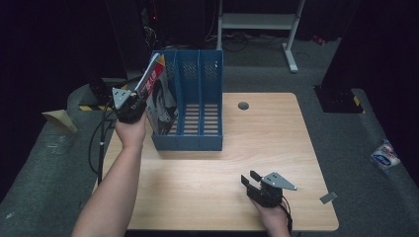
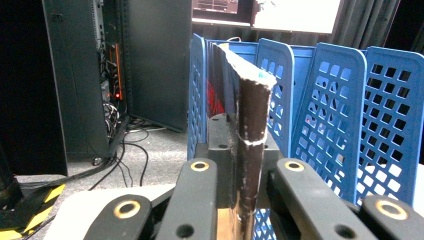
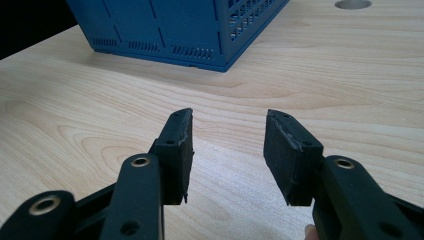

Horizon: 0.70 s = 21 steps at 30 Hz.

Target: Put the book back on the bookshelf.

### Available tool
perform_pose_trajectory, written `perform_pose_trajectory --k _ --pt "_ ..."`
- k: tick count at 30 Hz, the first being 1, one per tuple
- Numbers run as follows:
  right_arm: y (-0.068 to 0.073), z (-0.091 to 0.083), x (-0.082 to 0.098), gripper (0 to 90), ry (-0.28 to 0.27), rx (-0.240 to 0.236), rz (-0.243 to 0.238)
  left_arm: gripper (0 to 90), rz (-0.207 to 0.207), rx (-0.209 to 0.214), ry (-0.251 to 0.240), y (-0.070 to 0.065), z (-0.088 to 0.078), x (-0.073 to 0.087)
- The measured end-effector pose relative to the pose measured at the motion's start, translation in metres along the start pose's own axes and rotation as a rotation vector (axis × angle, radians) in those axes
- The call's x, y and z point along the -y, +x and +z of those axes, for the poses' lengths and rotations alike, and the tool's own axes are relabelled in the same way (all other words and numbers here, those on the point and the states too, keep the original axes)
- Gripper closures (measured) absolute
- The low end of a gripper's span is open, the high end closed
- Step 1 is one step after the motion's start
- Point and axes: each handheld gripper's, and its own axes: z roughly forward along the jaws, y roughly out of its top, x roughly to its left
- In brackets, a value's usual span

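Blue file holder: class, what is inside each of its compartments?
The blue file holder has a magazine in its leftmost compartment, gripped by the left gripper. The other two look empty. The magazine hides its compartment's floor.

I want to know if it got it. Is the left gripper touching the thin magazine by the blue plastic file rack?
Touching: in the left gripper view, the left gripper squeezes the magazine's edge between both jaws.

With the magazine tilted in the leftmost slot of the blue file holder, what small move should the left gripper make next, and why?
Probably open the jaws and let go. The left gripper is shut on the magazine's spine, and the magazine already leans inside the leftmost compartment of the blue file holder, its lower part down in the slot. The right gripper rests open on the table, not needed.
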Motion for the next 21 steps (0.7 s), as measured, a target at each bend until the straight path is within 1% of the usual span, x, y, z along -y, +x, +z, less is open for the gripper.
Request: perform_pose_trajectory --k 4,8,12,14,15,17,21 --pt "-0.0008 -0.0007 0.0000 54.7 -0.003 0.004 0.008 83.4 -0.001 0.000 0.001 -0.0006 0.0009 0.0002" --pt "-0.0009 -0.0007 0.0001 54.7 -0.003 0.003 0.007 79.7 -0.003 -0.001 0.002 -0.0010 0.0014 -0.0002" --pt "-0.0004 -0.0007 0.0002 54.7 -0.004 0.002 0.007 78.9 -0.001 0.003 0.004 -0.0020 0.0020 -0.0007" --pt "-0.0005 -0.0006 0.0002 54.7 -0.004 0.002 0.009 76.4 0.001 0.002 0.004 -0.0023 0.0021 -0.0007" --pt "-0.0004 -0.0006 0.0003 54.7 -0.003 0.002 0.010 74.7 -0.006 0.002 0.003 -0.0025 0.0022 -0.0007" --pt "-0.0004 -0.0002 0.0005 54.7 -0.002 -0.001 0.011 69.6 -0.009 -0.007 0.001 -0.0026 0.0023 -0.0010" --pt "-0.0002 0.0003 0.0009 54.7 0.001 -0.003 0.013 66.6 -0.010 -0.006 0.004 -0.0024 0.0025 -0.0015"
